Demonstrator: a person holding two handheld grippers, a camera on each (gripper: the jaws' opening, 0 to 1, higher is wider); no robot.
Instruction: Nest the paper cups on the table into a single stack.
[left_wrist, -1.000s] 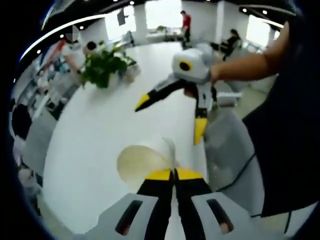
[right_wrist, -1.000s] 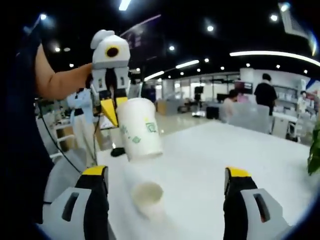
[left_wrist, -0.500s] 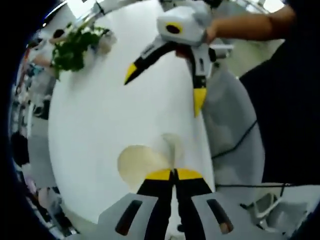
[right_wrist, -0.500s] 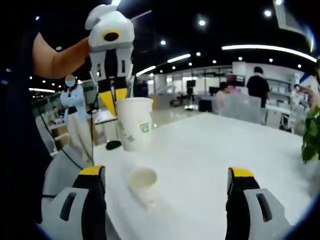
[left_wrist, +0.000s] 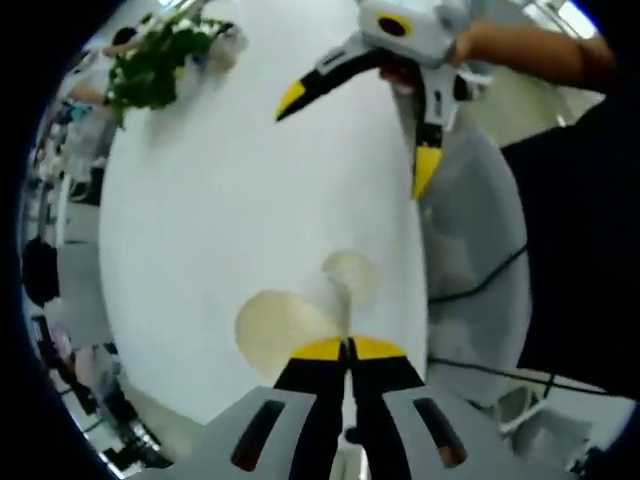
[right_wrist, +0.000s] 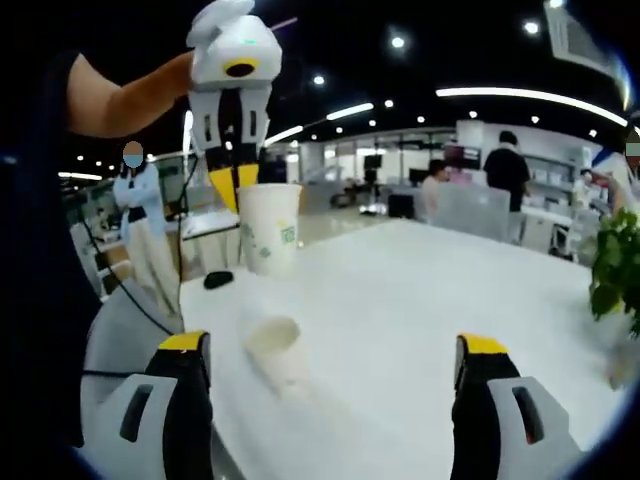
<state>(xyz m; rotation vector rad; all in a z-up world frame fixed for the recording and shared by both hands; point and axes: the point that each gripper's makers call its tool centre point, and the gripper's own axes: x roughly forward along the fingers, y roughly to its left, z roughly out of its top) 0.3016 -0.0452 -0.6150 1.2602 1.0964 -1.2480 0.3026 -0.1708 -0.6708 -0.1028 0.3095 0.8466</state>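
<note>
While pinching the light, thin-walled held cup (right_wrist: 270, 228) by its rim in the closed left tongs (right_wrist: 229, 185), hovering above the second cup (right_wrist: 274, 343) on the surface (right_wrist: 400, 320). Keeping the right tongs (right_wrist: 335, 350) spread wide and empty just behind that cup; judging it crushable, best gripped gently at the stiffer rim.

The held paper cup (left_wrist: 285, 330) has its near rim hidden behind the left gripper (left_wrist: 348, 345). The standing cup (right_wrist: 272, 352) on the tabletop (right_wrist: 420, 300) is blurred, its print unreadable. Background people are too small to tell.

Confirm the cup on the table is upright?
Upright: the cup on the table stands mouth-up, its open rim facing the held cup in the left gripper above.
</note>
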